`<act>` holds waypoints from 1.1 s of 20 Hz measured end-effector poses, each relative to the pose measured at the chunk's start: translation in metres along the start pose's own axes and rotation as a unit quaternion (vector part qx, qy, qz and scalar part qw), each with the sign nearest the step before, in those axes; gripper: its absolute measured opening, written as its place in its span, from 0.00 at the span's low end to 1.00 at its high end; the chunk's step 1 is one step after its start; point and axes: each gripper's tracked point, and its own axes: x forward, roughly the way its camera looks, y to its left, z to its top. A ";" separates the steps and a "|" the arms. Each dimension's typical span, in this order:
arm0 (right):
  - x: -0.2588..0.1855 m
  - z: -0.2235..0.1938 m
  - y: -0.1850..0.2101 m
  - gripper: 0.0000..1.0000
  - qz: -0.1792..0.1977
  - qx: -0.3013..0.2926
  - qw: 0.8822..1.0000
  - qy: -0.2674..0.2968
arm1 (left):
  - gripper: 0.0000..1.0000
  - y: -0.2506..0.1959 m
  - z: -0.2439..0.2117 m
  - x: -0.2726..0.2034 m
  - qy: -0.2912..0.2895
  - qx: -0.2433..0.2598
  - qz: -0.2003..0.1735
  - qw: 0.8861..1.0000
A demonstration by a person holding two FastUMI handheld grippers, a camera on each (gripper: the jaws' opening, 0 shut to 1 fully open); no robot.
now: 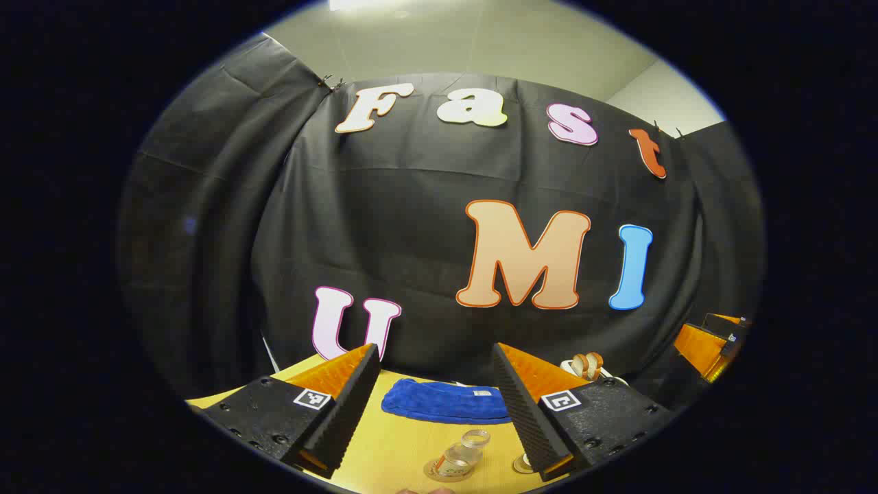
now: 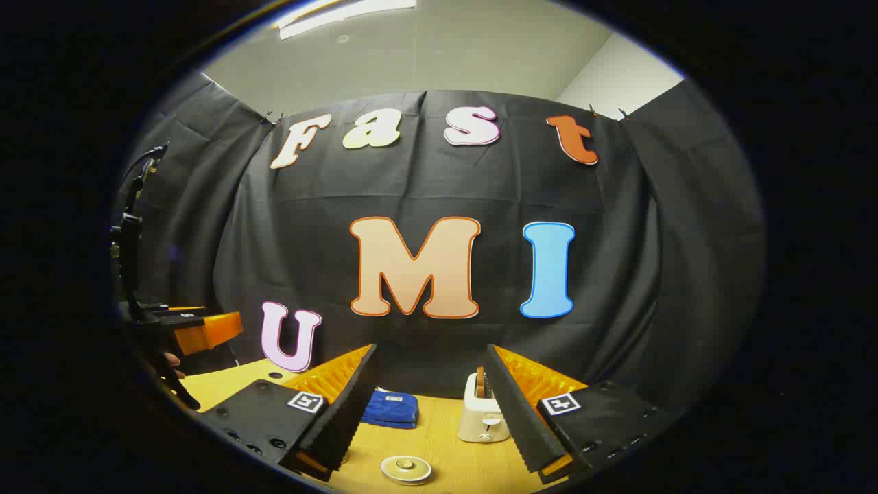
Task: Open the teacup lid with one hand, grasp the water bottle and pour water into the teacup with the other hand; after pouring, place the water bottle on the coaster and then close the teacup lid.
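You hold both grippers, left and right, wide and empty above the table, so no step seems begun; next, I judge, lower one onto the lid lying near below.

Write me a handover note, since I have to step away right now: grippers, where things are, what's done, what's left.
Left gripper: open, empty, above the table.
Right gripper: open, empty.
Teacup: on the table below the right gripper, lid on.
Water bottle: below the left gripper, apparently standing on the coaster.
Done: cannot tell whether water was poured.
Left, if not poured: lift lid, pour, set bottle on coaster, close lid.
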 end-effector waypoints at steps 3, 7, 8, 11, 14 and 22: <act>-0.001 0.000 0.000 0.98 0.008 -0.002 1.000 -0.003 | 0.95 -0.005 -0.003 -0.003 0.008 0.005 -0.007 1.000; -0.004 -0.002 -0.001 0.93 0.011 0.001 1.000 -0.004 | 0.95 -0.007 0.003 -0.011 -0.004 0.031 -0.013 0.999; -0.004 -0.003 -0.001 0.95 0.010 0.002 1.000 -0.003 | 0.95 -0.009 0.004 -0.013 -0.008 0.037 -0.017 0.999; -0.006 -0.007 -0.005 0.98 0.004 -0.001 1.000 0.007 | 0.95 -0.017 0.008 -0.020 -0.014 0.038 -0.031 0.999; -0.009 -0.008 -0.004 0.98 0.004 0.002 1.000 0.008 | 0.95 -0.016 0.007 -0.027 -0.014 0.043 -0.030 0.999; -0.010 -0.018 -0.006 0.98 0.005 -0.003 1.000 0.015 | 0.92 -0.010 0.007 -0.041 -0.013 0.046 -0.028 0.998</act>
